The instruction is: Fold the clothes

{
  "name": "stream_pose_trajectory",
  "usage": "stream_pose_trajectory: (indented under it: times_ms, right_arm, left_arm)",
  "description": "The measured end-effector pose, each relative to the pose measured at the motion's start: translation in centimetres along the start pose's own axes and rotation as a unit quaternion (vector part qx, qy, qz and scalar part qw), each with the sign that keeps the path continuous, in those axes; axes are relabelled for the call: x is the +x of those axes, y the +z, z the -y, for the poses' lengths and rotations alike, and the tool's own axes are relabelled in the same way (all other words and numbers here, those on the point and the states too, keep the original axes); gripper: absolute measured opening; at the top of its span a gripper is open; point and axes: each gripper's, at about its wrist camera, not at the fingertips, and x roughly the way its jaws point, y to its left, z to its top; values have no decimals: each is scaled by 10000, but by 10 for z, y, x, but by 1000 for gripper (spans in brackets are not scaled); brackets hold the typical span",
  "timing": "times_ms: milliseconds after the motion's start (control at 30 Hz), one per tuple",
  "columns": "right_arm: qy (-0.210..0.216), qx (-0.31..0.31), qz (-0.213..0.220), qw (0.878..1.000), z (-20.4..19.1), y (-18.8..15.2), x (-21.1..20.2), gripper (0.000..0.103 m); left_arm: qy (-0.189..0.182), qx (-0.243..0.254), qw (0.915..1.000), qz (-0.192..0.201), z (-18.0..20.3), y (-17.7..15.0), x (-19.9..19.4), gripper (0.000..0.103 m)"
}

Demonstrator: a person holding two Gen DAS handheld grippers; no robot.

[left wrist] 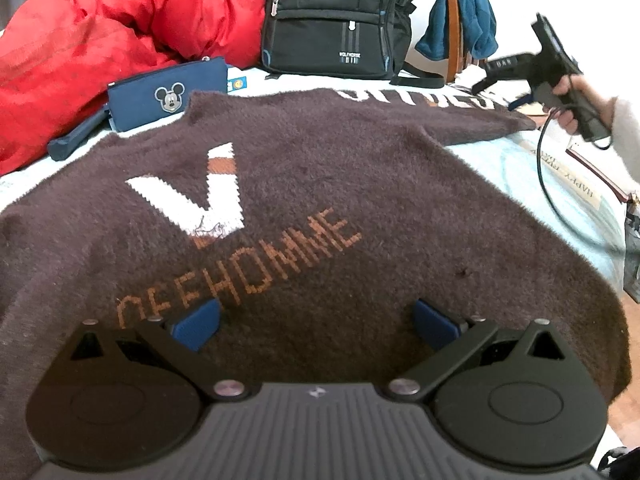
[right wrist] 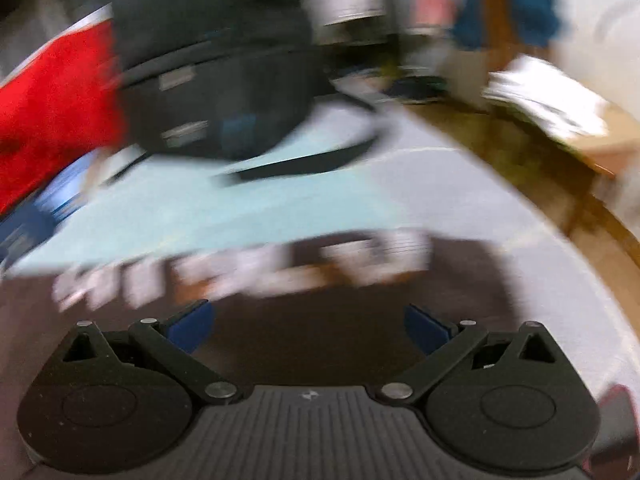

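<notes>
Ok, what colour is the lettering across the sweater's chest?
Orange-brown block letters on the dark brown sweater, below a white V. Clearest in the left wrist view.

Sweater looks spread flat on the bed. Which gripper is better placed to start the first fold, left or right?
Probably right. The right gripper hovers open at the sleeve with the white lettering, an easy part to fold inward. The left gripper, also open, sits over the middle of the brown sweater, away from any edge.

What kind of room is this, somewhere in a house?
Most likely a bedroom. A brown sweater lies spread on what looks like a bed with a pale blue sheet. A bunched red quilt and a black backpack sit behind it, and a chair draped with a blue towel stands beside.
</notes>
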Motion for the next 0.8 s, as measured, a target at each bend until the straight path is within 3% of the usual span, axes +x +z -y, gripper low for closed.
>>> stream_pose_trajectory:
  times_ms: [167,300,433,633,800]
  right_arm:
    - [915,-1489,-179,9845,-111,-18,-8,103]
    - [1227,-1956,-447,9720,-161,-35,15,103]
    - [1215,-1945,-547,9718,-151,-45,36,103]
    - [542,-1521,-558,9853,-130,-47,9,103]
    - [766,-1842,-315,9794,-180,-49,-26,103]
  left_arm:
    - [86,49,9999,35,1,-1,-8,102]
    - [134,27,9999,91,-3,-1,-15,102]
    - [164,-53,9997,157,-10,-1,-22,102]
    - [255,-217,9991,266,-21,0,-32,102]
    - [556,-278,9978,249,-29,-3,-36,102]
